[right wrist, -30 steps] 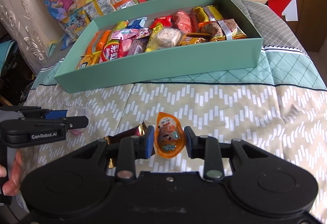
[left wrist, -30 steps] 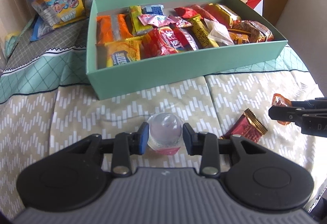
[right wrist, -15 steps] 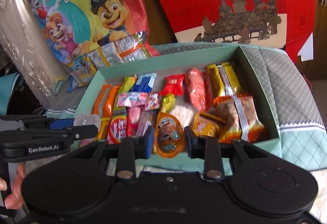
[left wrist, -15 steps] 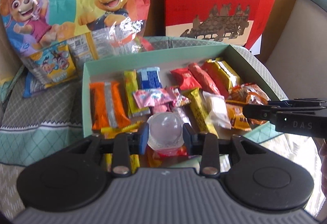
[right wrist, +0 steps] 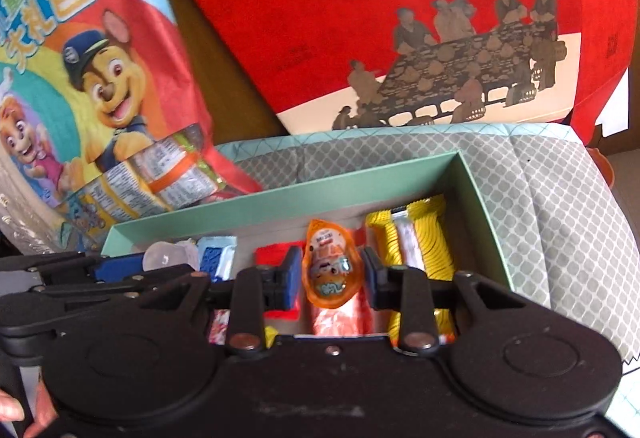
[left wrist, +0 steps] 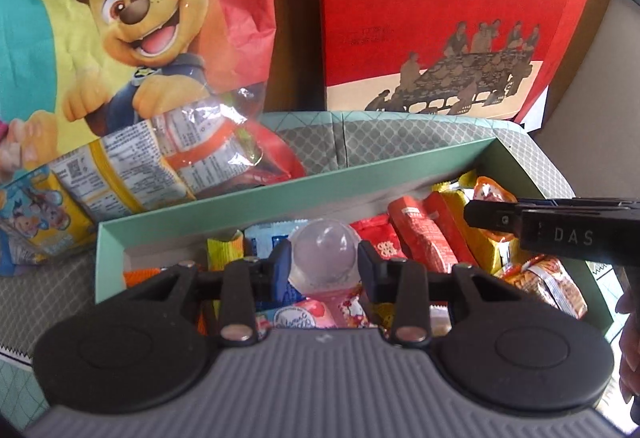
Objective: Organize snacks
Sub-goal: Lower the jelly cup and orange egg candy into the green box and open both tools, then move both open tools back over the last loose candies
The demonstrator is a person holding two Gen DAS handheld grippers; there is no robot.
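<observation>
Cartoon snack bag (left wrist: pixel 120 50): far left, leaning behind the box.
Left tool (left wrist: pixel 323 265): narrow, clamped on a clear jelly cup (left wrist: pixel 322 256), over the green box (left wrist: pixel 240 204).
Green box: full of wrapped snacks.
Right tool (right wrist: pixel 331 274): jaws opening, orange jelly cup (right wrist: pixel 331 265) between them, above the box's right half.
Red gift box (right wrist: pixel 400 18): upright behind.

glossy plastic jelly cup (left wrist: pixel 323 252), matt cardboard box (left wrist: pixel 280 194)

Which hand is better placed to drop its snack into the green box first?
Right, though narrowly. Its orange jelly pack hangs over the green box and its jaws are opening. The left gripper holds its clear jelly cup firmly over the box.
</observation>
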